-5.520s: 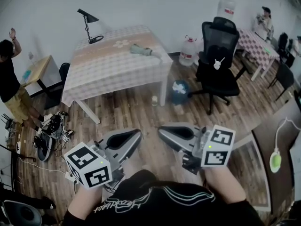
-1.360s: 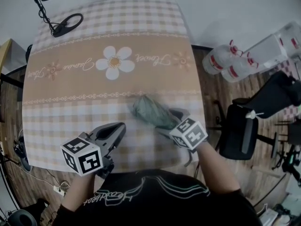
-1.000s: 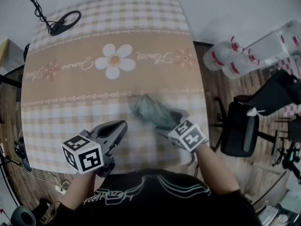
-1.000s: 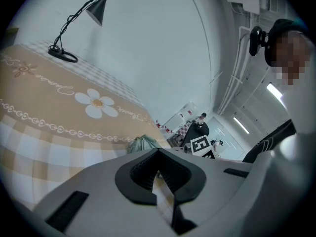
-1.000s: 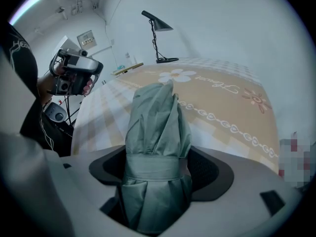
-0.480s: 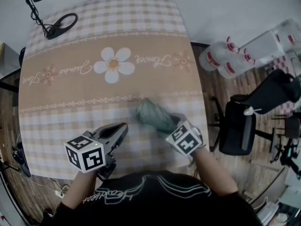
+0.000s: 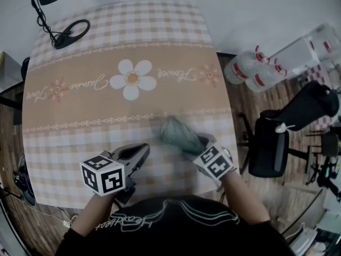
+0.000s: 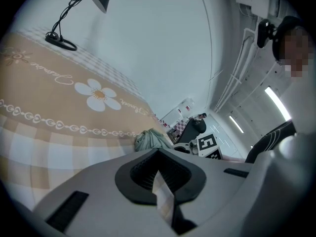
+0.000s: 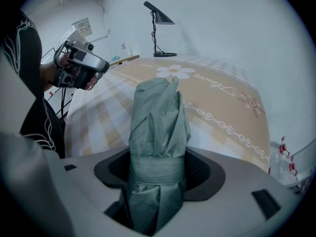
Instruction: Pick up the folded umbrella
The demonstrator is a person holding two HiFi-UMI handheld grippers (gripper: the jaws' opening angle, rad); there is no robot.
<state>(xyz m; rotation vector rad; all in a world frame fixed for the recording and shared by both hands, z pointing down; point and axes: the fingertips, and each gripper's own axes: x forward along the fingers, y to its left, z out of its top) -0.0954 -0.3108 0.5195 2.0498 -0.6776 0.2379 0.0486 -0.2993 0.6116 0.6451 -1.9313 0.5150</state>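
Note:
The folded umbrella (image 7: 177, 133), sage green with a strap round it, lies on the checked tablecloth (image 7: 106, 52) near the table's front right corner. My right gripper (image 7: 187, 144) points steeply down over its near end. In the right gripper view the umbrella (image 9: 158, 122) fills the gap of my right gripper (image 9: 157, 181); the jaws are closing and both pads touch the fabric at the strap. My left gripper (image 7: 143, 150) hovers to the left of the umbrella with its jaws together and nothing in them. In the left gripper view the umbrella (image 8: 148, 139) lies just ahead.
A black desk lamp (image 7: 70, 32) stands at the table's far left corner. Right of the table, on the wood floor, are water bottles (image 7: 250, 71) and a black office chair (image 7: 277, 143). The table's front edge runs just below both grippers.
My right gripper has kept its place at the umbrella's near end, drawing in round it. My left gripper has drifted slightly right. The umbrella still lies on the cloth.

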